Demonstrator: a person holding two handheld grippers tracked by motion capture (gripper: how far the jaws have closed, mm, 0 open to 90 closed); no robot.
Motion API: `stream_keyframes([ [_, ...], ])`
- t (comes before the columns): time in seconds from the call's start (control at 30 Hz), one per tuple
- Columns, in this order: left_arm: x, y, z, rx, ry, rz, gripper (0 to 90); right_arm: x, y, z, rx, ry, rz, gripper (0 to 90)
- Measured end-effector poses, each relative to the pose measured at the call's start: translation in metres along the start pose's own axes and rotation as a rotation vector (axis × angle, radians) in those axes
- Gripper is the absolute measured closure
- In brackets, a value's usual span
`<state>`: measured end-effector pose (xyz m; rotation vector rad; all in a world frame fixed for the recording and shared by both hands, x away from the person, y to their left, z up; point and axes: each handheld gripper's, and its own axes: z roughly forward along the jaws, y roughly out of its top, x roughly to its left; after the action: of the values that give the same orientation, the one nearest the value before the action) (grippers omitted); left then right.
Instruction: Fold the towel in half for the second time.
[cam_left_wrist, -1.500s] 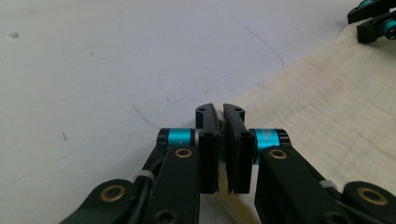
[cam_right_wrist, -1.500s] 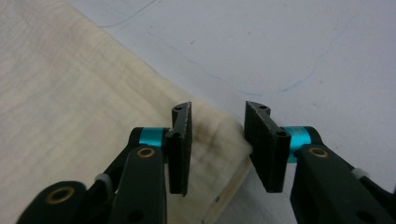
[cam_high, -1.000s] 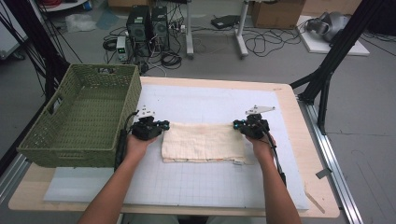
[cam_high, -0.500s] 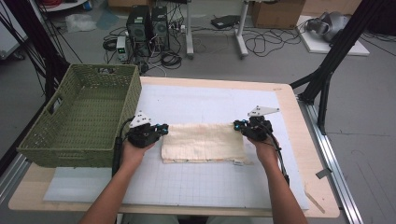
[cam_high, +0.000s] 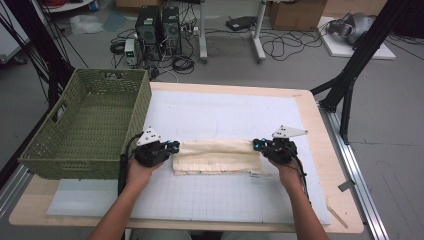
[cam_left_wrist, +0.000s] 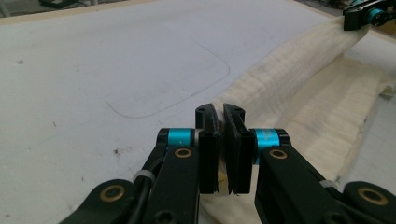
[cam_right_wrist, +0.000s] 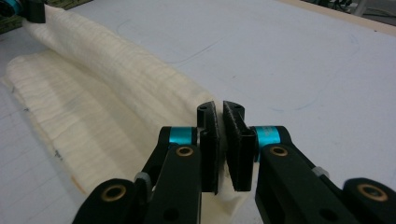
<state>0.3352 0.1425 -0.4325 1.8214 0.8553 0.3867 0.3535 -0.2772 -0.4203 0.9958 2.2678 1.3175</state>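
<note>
**A:** What's in hand on the bench (cam_high: 320, 210)?

**B:** A cream cloth (cam_high: 217, 156), lying on the white grid mat (cam_high: 210, 195) near the middle of the bench, a bit toward the person's side. It stretches sideways between the two hands. Its far long edge is lifted and folded toward the person, so it stands as a soft ridge over the flat layer beneath.

**A:** And the left claw (cam_high: 172, 146)?

**B:** Pressed together on the left end of that raised edge. In the left gripper view the two black pads (cam_left_wrist: 208, 154) stand close, with a thin sliver of cream fabric caught between them, and the cloth runs away to the upper right, where the other claw grips its far end.

**A:** The right claw (cam_high: 256, 145)?

**B:** The same, mirrored. In the right gripper view its pads (cam_right_wrist: 240, 151) pinch the right end of the fold, and the ridge of cloth runs off to the upper left toward the left claw. Both claws point inward, facing each other across the cloth.

**A:** What else is nearby?

**B:** A green woven basket (cam_high: 60, 150) sits at the left end of the bench, partly on the mat, just beside the left hand (cam_high: 142, 167). The cloth is outside it, apart from its wall. Behind the bench, computer towers (cam_high: 160, 27) and loose cables (cam_high: 285, 47) lie on the floor.
</note>
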Motion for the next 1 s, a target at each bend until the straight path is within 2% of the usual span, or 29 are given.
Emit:
stream_keyframes([
  [0.23,-0.011,-0.012,-0.012,0.005,-0.028,-0.005,84.2,0.008,-0.013,-0.009,-0.009,0.023,0.001,85.1],
  [0.5,-0.018,-0.023,-0.014,0.057,-0.048,-0.013,84.2,0.016,-0.03,-0.013,0.039,0.046,-0.01,85.2],
  [0.63,-0.021,-0.027,-0.016,0.069,-0.034,-0.036,83.5,0.02,-0.032,-0.018,0.041,0.059,-0.011,85.2],
  [0.73,-0.022,-0.028,-0.019,0.082,-0.016,-0.044,79.7,0.025,-0.036,-0.017,0.076,0.056,-0.026,85.1],
  [0.77,-0.021,-0.027,-0.02,0.079,-0.01,-0.059,74.0,0.025,-0.038,-0.016,0.09,0.058,-0.025,85.1],
  [0.83,-0.019,-0.024,-0.024,0.057,0.017,-0.093,56.5,0.025,-0.04,-0.015,0.096,0.061,-0.019,85.1],
  [0.93,-0.017,-0.009,-0.035,-0.024,0.054,-0.109,51.0,0.024,-0.041,-0.015,0.099,0.062,-0.015,84.9],
  [1.0,-0.015,0.002,-0.038,-0.074,0.042,-0.129,50.7,0.023,-0.042,-0.014,0.113,0.07,-0.007,84.5],
])
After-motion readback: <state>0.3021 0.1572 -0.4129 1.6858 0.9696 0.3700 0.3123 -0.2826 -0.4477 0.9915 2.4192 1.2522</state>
